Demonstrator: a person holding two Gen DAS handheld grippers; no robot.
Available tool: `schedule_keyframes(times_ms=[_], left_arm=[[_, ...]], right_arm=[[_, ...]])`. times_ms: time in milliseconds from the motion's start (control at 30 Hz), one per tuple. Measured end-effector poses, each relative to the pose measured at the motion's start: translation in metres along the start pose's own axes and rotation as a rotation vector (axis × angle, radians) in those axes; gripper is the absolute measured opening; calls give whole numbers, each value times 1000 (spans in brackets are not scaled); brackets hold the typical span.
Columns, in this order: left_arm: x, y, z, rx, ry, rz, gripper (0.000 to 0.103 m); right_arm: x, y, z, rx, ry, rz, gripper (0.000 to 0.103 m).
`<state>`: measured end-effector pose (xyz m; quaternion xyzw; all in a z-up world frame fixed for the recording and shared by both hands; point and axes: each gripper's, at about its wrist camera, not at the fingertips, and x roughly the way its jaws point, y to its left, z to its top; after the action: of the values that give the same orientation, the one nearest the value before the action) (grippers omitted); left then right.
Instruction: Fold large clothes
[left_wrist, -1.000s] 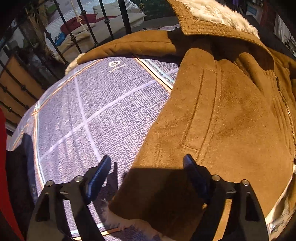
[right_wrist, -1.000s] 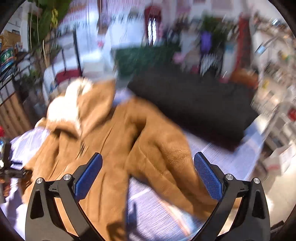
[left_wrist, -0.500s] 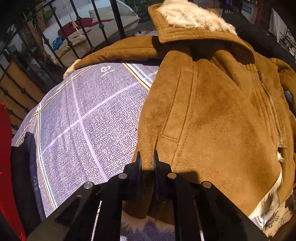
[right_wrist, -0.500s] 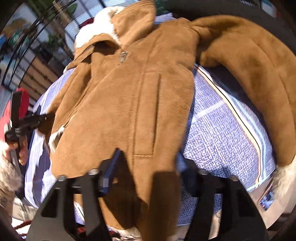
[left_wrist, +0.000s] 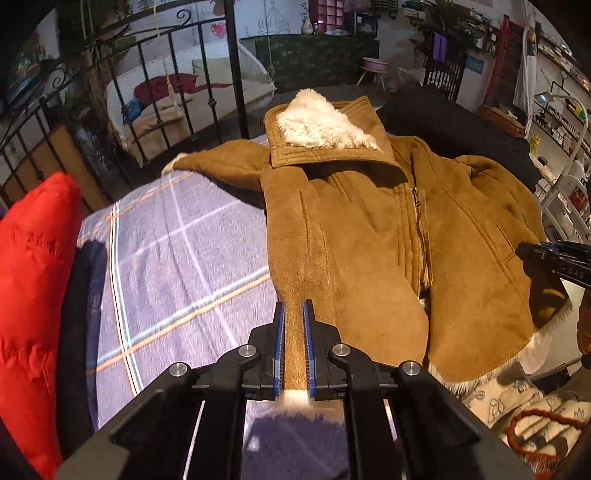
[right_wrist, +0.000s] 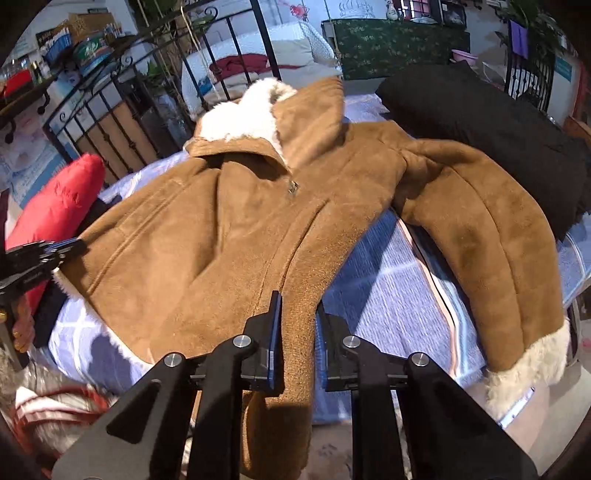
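Observation:
A brown suede jacket (left_wrist: 362, 236) with white fleece lining lies front up on a checked purple bedspread (left_wrist: 177, 266). Its zip is closed, its collar points away from me and its sleeves spread to both sides. My left gripper (left_wrist: 293, 310) is shut on the jacket's bottom hem at its left corner. My right gripper (right_wrist: 297, 306) is shut on the jacket's (right_wrist: 221, 236) bottom hem at the right corner. The right sleeve (right_wrist: 491, 251) with a fleece cuff lies out on the bedspread (right_wrist: 391, 295). Each gripper shows at the edge of the other's view.
A red cushion (left_wrist: 33, 280) and dark cloth lie at the bed's left. A black cushion (right_wrist: 491, 129) lies at the far right. A black iron bed rail (left_wrist: 155, 96) stands behind the jacket. Patterned cloth (left_wrist: 517, 406) lies at the near right edge.
Both grippers were open one second ago; each has closed on a bottom corner of the jacket's hem and pulled back, so more of the jacket is in view.

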<state>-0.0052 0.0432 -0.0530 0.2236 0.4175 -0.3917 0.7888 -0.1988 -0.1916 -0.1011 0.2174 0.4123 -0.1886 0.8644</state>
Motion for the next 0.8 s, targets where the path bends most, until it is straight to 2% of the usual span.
schedule_keyframes(times_ms=[67, 167, 200, 233, 267, 300, 333, 400, 433, 500, 600, 700, 800], left_arm=[[6, 6, -20, -20, 34, 28, 8], [32, 17, -36, -68, 109, 83, 5], [37, 21, -39, -87, 125, 84, 5], [38, 27, -38, -112, 125, 85, 8], [37, 33, -36, -133, 118, 89, 12], [33, 38, -31, -151, 100, 95, 30], [26, 43, -26, -168, 75, 105, 61], [8, 56, -18, -207, -14, 126, 87], [0, 61, -13, -219, -52, 138, 90], [-5, 61, 1, -202, -73, 162, 90], [4, 53, 20, -160, -60, 181, 90], [12, 33, 33, -143, -65, 118, 95], [29, 12, 41, -111, -51, 56, 97]], right_arm=[[10, -13, -16, 8, 58, -28, 17], [43, -35, -27, 122, 181, -54, 23], [48, -38, -27, 150, 199, -78, 27], [47, -40, -24, 172, 191, -97, 36], [41, -41, -19, 188, 158, -105, 45], [33, -40, -13, 192, 113, -118, 70], [25, -38, -8, 185, 75, -146, 85], [10, -33, 1, 152, 10, -193, 85], [7, -32, 5, 136, -4, -189, 85], [8, -25, 13, 116, -5, -156, 85], [26, -5, 25, 87, 37, -75, 85], [47, 28, 35, 25, 83, -29, 85], [61, 50, 38, -55, 95, -45, 85]])
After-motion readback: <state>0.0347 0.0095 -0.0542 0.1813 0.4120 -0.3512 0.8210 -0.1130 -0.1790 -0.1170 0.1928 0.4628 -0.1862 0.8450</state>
